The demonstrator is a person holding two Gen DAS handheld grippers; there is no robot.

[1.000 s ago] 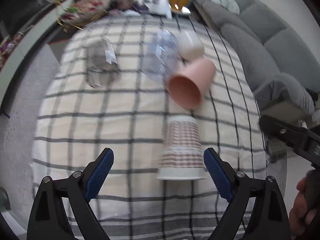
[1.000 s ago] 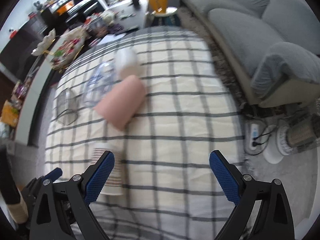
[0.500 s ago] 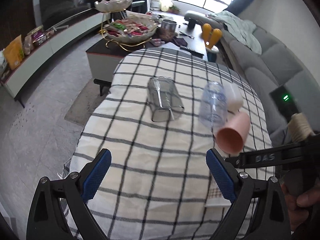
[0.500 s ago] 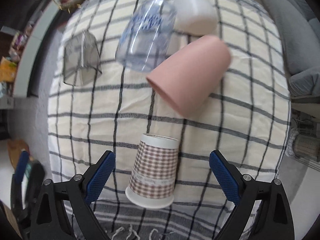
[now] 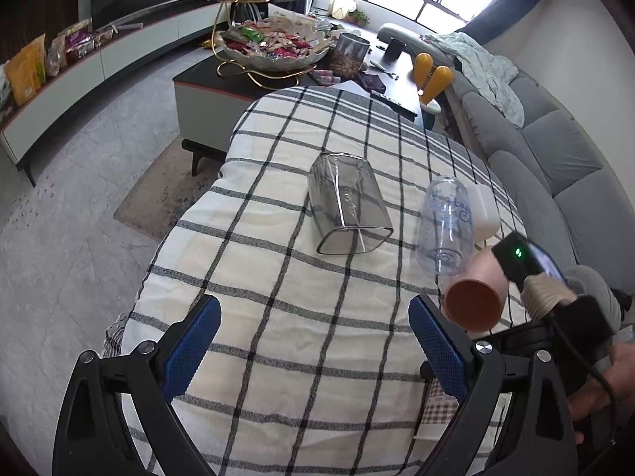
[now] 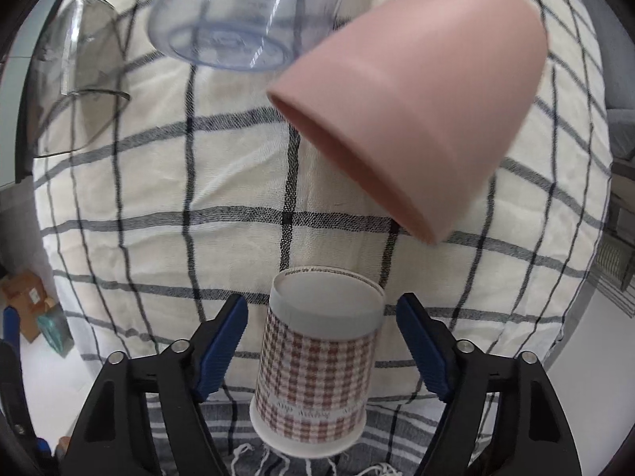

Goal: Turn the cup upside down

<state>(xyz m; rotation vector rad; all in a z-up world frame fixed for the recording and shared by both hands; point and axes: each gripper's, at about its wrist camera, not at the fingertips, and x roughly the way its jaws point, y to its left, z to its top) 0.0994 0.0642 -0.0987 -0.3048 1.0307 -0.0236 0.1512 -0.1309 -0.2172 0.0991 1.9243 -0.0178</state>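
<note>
The checked paper cup (image 6: 317, 361) stands on the plaid tablecloth (image 6: 238, 182) near its fringed front edge, wide rim down on the cloth and flat base up. It sits between the blue pads of the right gripper (image 6: 321, 353), a gap showing on each side, so the jaws are spread and not touching it. In the left wrist view only a sliver of the same cup (image 5: 440, 412) shows, behind that gripper's right finger.

Just beyond the cup a pink cup (image 6: 408, 119) lies on its side, its open mouth turned toward the camera. Beside it lies a clear plastic cup (image 6: 234, 12), also tipped over, and further left a smoky square glass container (image 5: 347, 206) on its side. A white cup (image 5: 482, 210) lies behind the clear one.

The left gripper (image 5: 313, 349) hovers over bare cloth, jaws wide apart and holding nothing. A grey sofa (image 5: 555, 158) runs along the table's right side.
</note>
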